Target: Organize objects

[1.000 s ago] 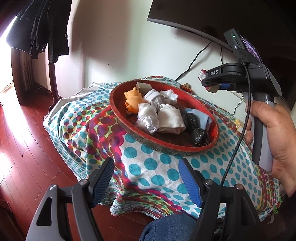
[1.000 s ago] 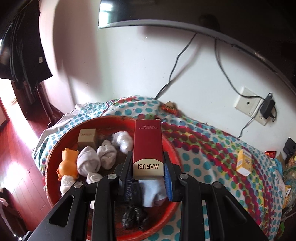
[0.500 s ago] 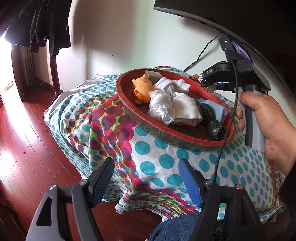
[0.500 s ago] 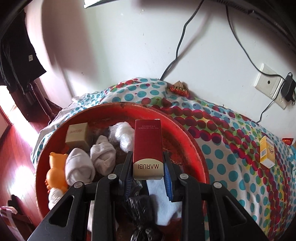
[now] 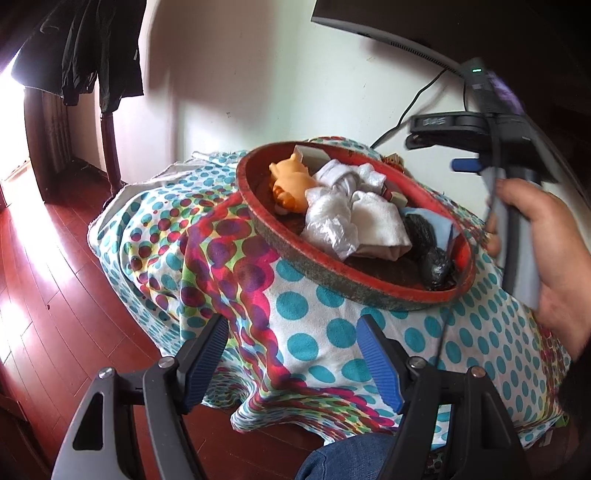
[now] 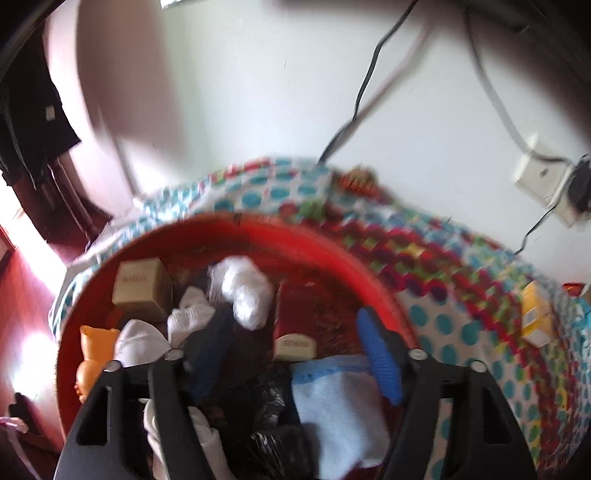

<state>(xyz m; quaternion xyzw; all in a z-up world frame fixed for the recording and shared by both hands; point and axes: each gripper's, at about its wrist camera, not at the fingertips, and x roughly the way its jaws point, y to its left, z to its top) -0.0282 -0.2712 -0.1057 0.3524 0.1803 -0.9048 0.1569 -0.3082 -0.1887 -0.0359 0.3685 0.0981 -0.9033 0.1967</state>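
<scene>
A round red tray [image 5: 332, 266] [image 6: 258, 229] sits on the dotted tablecloth [image 5: 317, 332]. It holds an orange toy [image 5: 291, 181] [image 6: 92, 354], white rolled socks [image 5: 376, 221] [image 6: 243, 291], black bags [image 5: 432, 254], a pale blue cloth [image 6: 332, 406] and a tan box [image 6: 140, 291]. My right gripper [image 6: 293, 356] hangs over the tray with its jaws opening. The dark red box [image 6: 295, 317] lies in the tray between them, untouched by the pads. My left gripper [image 5: 293, 362] is open and empty over the cloth, short of the tray's near rim.
A yellow box [image 6: 535, 317] lies on the cloth right of the tray. A wall socket [image 6: 543, 181] with cables and a monitor [image 5: 369, 18] are behind the table. Dark clothes [image 5: 81, 55] hang at left over the red wood floor [image 5: 55, 277]. A hand [image 5: 546, 251] holds the right gripper.
The right gripper's jaws have spread apart, and the dark red box has dropped from them into the tray. The right gripper came lower over the tray. The left gripper stays open.
</scene>
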